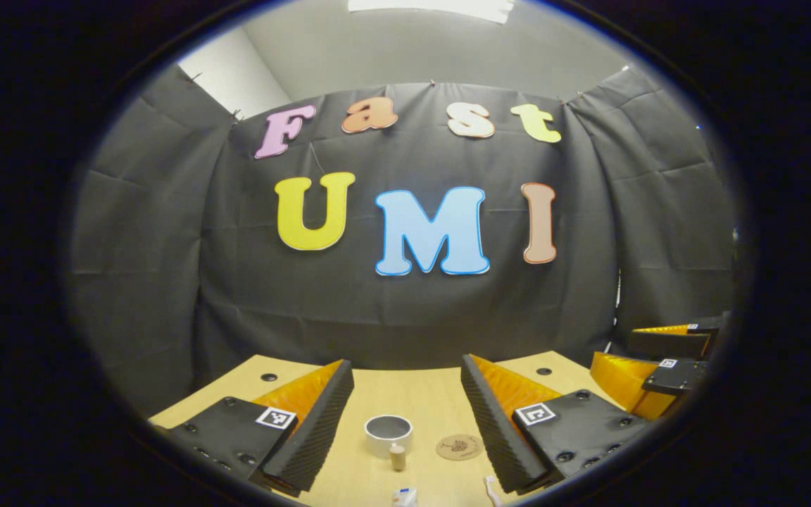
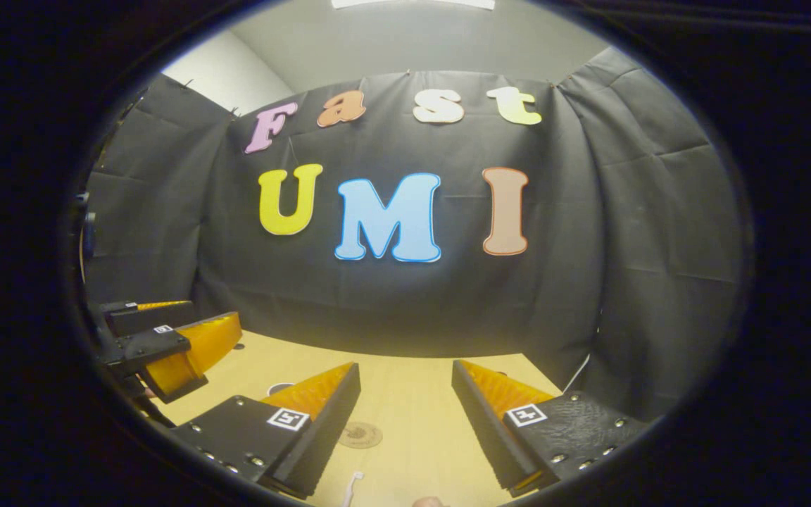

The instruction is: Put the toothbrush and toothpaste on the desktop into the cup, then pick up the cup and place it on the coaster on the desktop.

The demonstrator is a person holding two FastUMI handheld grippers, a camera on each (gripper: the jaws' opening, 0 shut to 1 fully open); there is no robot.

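Note:
In the left gripper view, a white cup (image 1: 388, 433) stands open side up on the wooden desktop (image 1: 412, 394), framed by my left gripper (image 1: 406, 369), which is open and holds nothing. A small tube of toothpaste (image 1: 399, 470) lies just in front of the cup, its beige cap toward it. A round brown coaster (image 1: 460, 446) lies right of the cup, and the white toothbrush (image 1: 492, 489) peeks out at the bottom. In the right gripper view, my right gripper (image 2: 405, 370) is open above the coaster (image 2: 360, 434) and the toothbrush (image 2: 351, 487). The cup's rim (image 2: 280, 386) shows behind one finger.
The right gripper (image 1: 617, 346) hovers at the right of the left gripper view; the left gripper (image 2: 212, 313) sits at the left of the right gripper view. Black cloth walls close the back and both sides of the desktop (image 2: 412, 401). Small dark holes (image 1: 269, 377) dot its far corners.

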